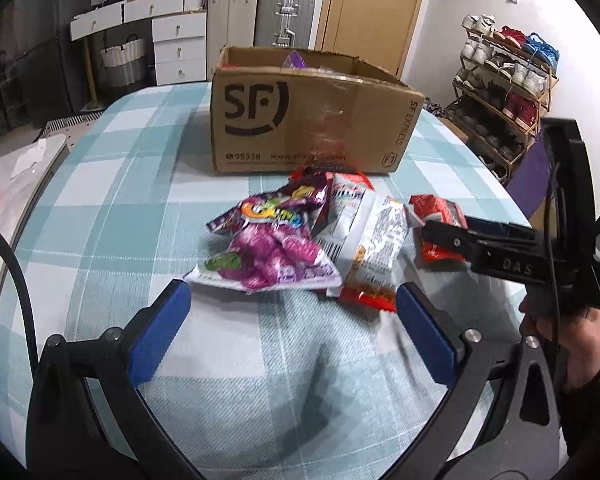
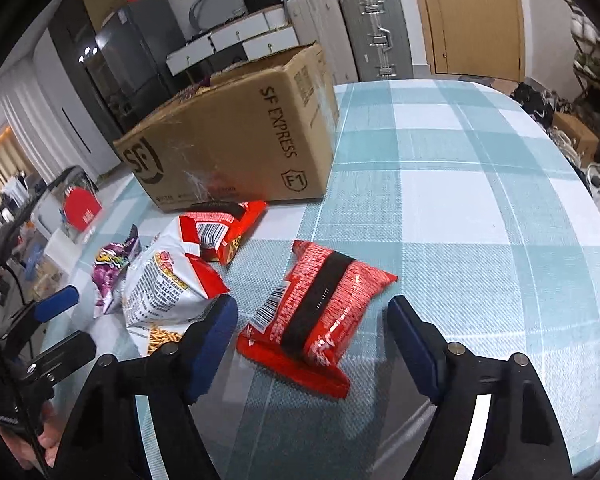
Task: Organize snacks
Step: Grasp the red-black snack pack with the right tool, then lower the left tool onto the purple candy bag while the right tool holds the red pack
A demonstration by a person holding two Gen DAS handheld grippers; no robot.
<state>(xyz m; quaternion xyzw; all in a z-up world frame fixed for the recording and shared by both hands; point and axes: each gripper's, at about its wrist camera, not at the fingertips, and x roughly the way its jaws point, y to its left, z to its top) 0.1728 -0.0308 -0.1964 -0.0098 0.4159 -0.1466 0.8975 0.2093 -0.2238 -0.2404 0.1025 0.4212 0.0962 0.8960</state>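
Both grippers sit low over the table w/ the teal-and-white checked cloth (image 2: 460,200), jaws spread wide, nothing held. The right gripper (image 2: 312,332) brackets the red crinkly foil snack pack w/ a black band (image 2: 320,312), which lies flat on the cloth between the blue pads, not yet touched as far as I can tell. The left gripper (image 1: 292,312) faces the purple-and-white candy bag (image 1: 268,248) at its 12 o'clock, pads just short of the bag's near edge.

Rest of the snacks: a white-and-orange printed crisp bag (image 2: 168,292) at approx 10 o'clock from the right gripper, a red-and-white pack (image 2: 220,232) beyond it, touching or nearly touching the brown cardboard SF Express box (image 2: 236,140) at 11 o'clock. The box is open on top, some packs already inside.

Risks, imo: the foil pack is slick and puffy, so a closing pinch may squirt it sideways or catch only a seam; the right gripper's left pad sits v. close to the crisp bag and could snag it. The candy bag overlaps its neighbours, so lifting it may drag them.
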